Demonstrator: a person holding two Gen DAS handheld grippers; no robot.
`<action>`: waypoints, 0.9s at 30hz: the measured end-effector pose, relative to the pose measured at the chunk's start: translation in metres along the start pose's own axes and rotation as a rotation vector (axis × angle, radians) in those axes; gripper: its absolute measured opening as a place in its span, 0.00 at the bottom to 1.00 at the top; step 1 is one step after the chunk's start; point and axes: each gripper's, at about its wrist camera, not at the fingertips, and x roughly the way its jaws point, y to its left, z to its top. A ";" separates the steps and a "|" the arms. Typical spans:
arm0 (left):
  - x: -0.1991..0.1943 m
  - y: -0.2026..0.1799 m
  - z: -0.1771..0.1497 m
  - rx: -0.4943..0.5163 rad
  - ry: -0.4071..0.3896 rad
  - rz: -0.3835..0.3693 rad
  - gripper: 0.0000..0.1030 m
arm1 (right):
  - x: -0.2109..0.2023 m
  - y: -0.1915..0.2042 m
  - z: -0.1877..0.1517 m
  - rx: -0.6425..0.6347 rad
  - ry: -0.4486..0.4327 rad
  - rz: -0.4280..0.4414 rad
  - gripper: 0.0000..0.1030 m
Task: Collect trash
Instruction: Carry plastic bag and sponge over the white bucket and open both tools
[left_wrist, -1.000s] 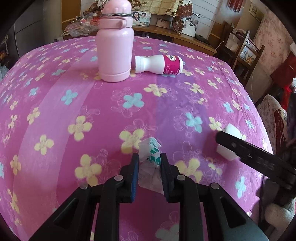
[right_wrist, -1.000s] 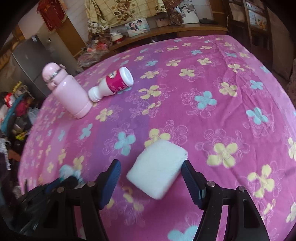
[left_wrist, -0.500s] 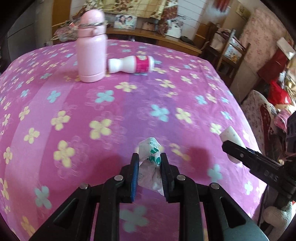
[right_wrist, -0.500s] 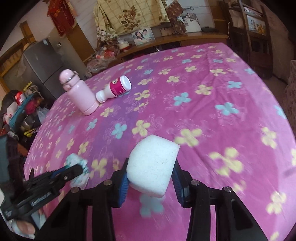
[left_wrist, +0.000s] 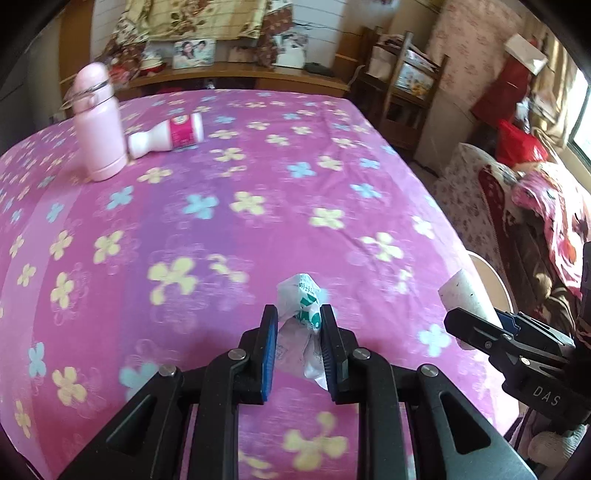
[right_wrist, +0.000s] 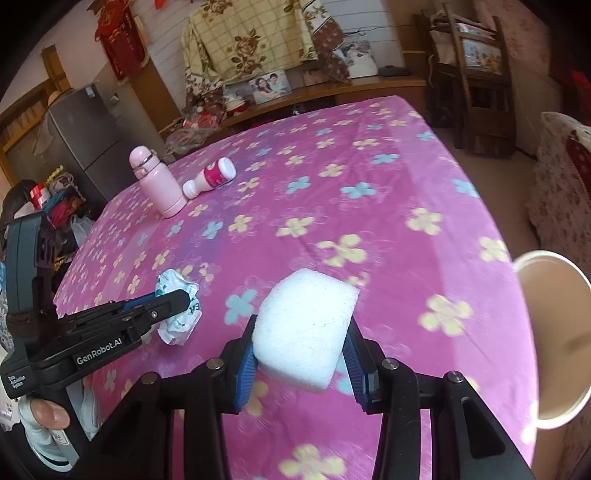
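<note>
Between the blue-padded fingers of the left gripper (left_wrist: 298, 334) sits a crumpled white wrapper with green print (left_wrist: 303, 295), pinched tight and held above the pink floral tablecloth (left_wrist: 258, 206). Just to its right, the right gripper (right_wrist: 301, 354) is closed on a white foam block (right_wrist: 304, 328), which bulges up past the fingertips; both pieces of trash are off the cloth. Beyond the right gripper's right side, past the table edge, stands a round white bin (right_wrist: 550, 332) with its mouth tipped toward the camera. Far ahead of both grippers and to the left, a pale pink flask (left_wrist: 98, 125) stands upright with a white bottle with a pink label (left_wrist: 168, 134) lying on its side, its neck touching the flask's base. Behind the table a wooden shelf holds a framed photo (right_wrist: 269, 86).
</note>
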 end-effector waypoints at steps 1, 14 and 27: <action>0.000 -0.006 0.000 0.009 0.001 -0.005 0.23 | -0.006 -0.005 -0.002 0.006 -0.007 -0.008 0.44; 0.018 -0.121 -0.003 0.177 0.032 -0.099 0.23 | -0.067 -0.103 -0.029 0.133 -0.048 -0.133 0.46; 0.053 -0.204 0.000 0.239 0.097 -0.233 0.23 | -0.097 -0.185 -0.046 0.248 -0.058 -0.208 0.48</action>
